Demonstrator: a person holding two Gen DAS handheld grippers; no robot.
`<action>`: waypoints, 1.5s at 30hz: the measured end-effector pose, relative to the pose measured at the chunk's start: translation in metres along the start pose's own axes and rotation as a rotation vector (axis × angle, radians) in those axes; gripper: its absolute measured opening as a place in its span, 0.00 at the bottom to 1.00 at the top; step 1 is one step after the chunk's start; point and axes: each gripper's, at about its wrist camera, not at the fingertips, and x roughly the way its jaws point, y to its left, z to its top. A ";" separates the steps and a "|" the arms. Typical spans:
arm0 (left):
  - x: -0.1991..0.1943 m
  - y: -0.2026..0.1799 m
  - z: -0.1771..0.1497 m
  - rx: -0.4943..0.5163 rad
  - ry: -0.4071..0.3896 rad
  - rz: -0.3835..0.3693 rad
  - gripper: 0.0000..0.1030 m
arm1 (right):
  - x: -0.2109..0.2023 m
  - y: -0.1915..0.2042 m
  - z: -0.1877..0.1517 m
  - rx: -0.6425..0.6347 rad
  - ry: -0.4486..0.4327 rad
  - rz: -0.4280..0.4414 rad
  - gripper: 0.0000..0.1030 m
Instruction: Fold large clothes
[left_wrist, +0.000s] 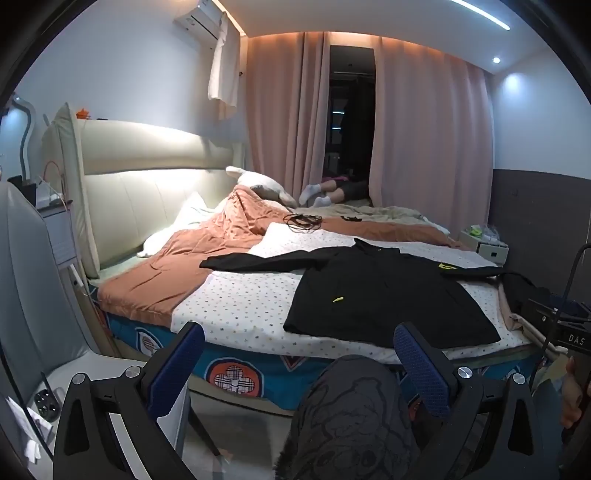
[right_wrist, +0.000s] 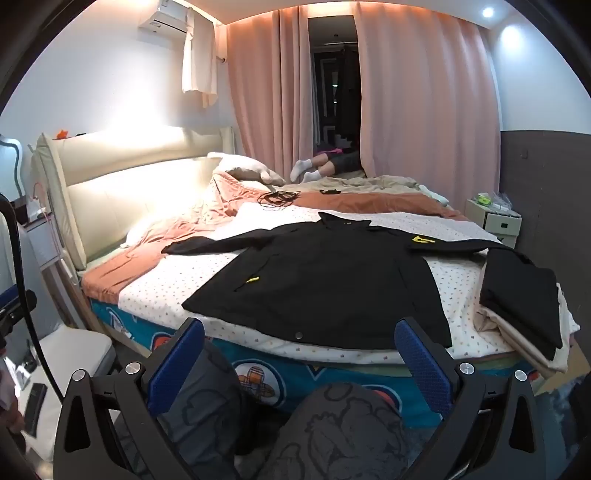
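A large black long-sleeved jacket (left_wrist: 376, 291) lies spread flat on the dotted white sheet (left_wrist: 240, 306) of the bed, sleeves stretched left and right, a yellow logo on the right sleeve. It also shows in the right wrist view (right_wrist: 325, 284). My left gripper (left_wrist: 299, 347) is open and empty, held back from the bed's near edge above my knee. My right gripper (right_wrist: 299, 343) is open and empty, also short of the bed edge, in front of the jacket's hem.
A folded dark garment (right_wrist: 524, 302) lies on beige cloth at the bed's right corner. An orange quilt (left_wrist: 177, 266) covers the bed's left side. A coiled cable (left_wrist: 303, 221) lies further back. Someone's socked legs (left_wrist: 321, 194) show by the curtains. A nightstand (right_wrist: 495, 218) stands at the right.
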 end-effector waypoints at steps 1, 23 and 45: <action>0.000 0.000 0.000 0.001 0.002 0.000 1.00 | 0.000 0.000 0.000 -0.004 -0.002 -0.004 1.00; -0.008 0.008 -0.001 -0.027 -0.011 -0.031 1.00 | -0.007 0.008 0.004 -0.011 -0.026 -0.031 1.00; -0.020 0.012 -0.006 -0.032 -0.024 -0.035 1.00 | -0.018 -0.001 0.005 0.001 -0.052 -0.042 1.00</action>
